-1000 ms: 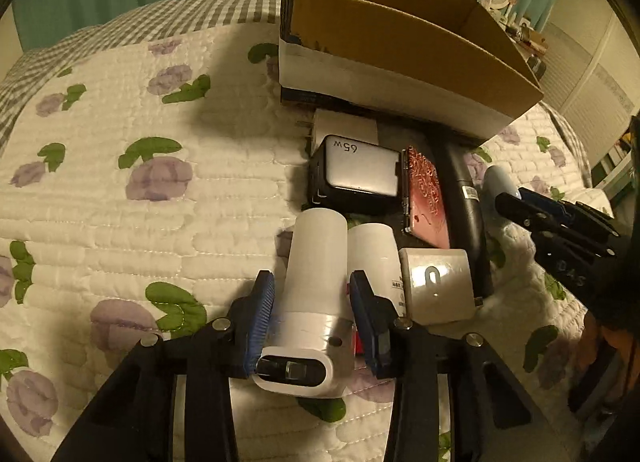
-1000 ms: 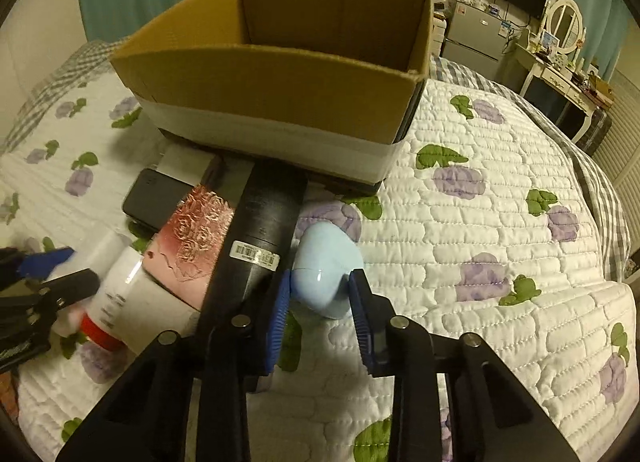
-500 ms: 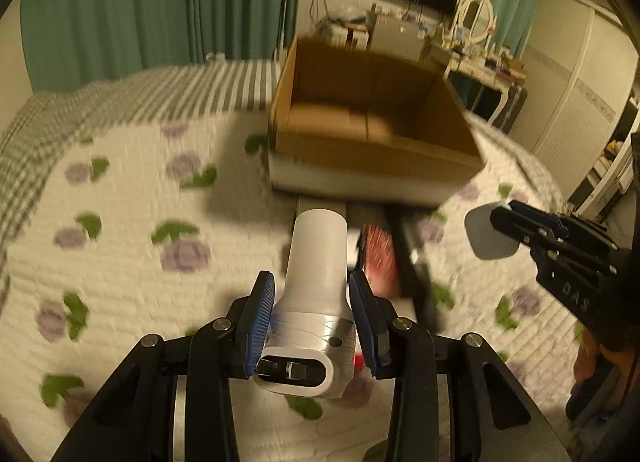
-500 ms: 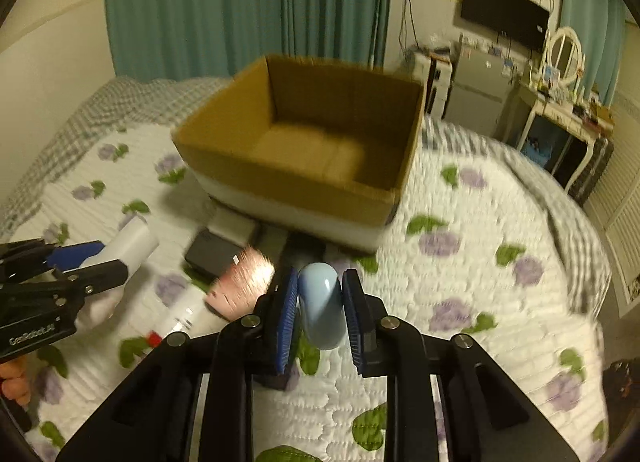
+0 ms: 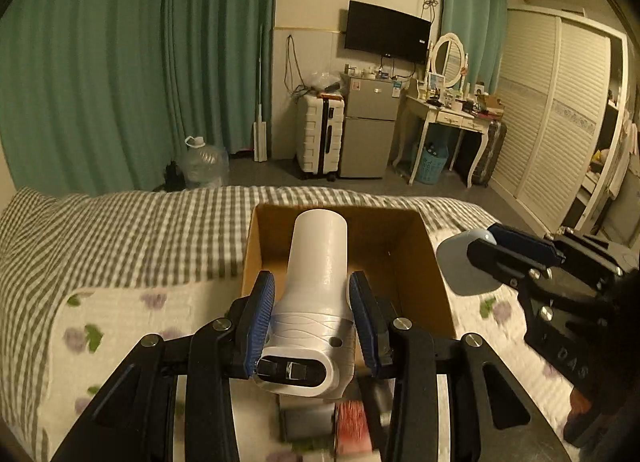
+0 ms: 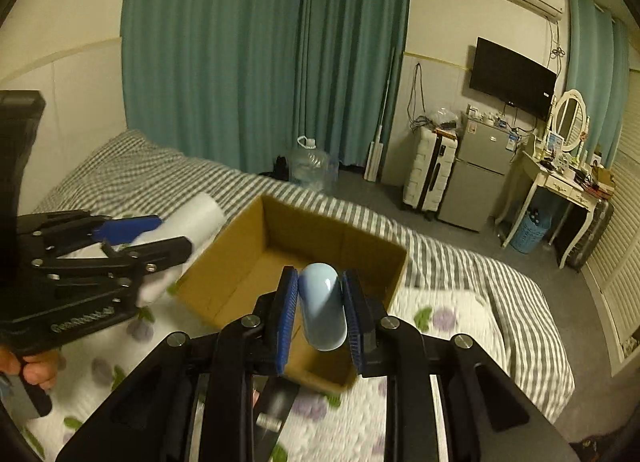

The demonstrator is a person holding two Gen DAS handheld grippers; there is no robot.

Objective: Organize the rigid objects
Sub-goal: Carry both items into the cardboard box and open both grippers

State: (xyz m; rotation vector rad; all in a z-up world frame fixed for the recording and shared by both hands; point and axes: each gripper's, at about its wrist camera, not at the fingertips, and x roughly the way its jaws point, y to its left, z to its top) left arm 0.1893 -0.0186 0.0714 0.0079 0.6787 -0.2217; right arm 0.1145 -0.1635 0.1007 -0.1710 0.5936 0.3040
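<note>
Left gripper (image 5: 312, 322) gripping white device (image 5: 316, 290), right gripper (image 6: 320, 314) clamping blue case (image 6: 322, 302), above box (image 6: 240, 266)

A white cylinder (image 5: 316, 282), a pale blue capsule (image 6: 323, 306), a brown cardboard box (image 6: 240, 274); teal curtains (image 6: 240, 61); the bed (image 5: 120, 238) wears grey-white check and purple-flowered quilt.

On the side of your right gripper (image 5: 496, 258) you can read raised letters "DAS"; the embossed lettering on your left gripper (image 6: 176, 238) is too blurred to make out.

Teal curtains (image 5: 120, 73), wall-mounted television (image 5: 386, 33)
</note>
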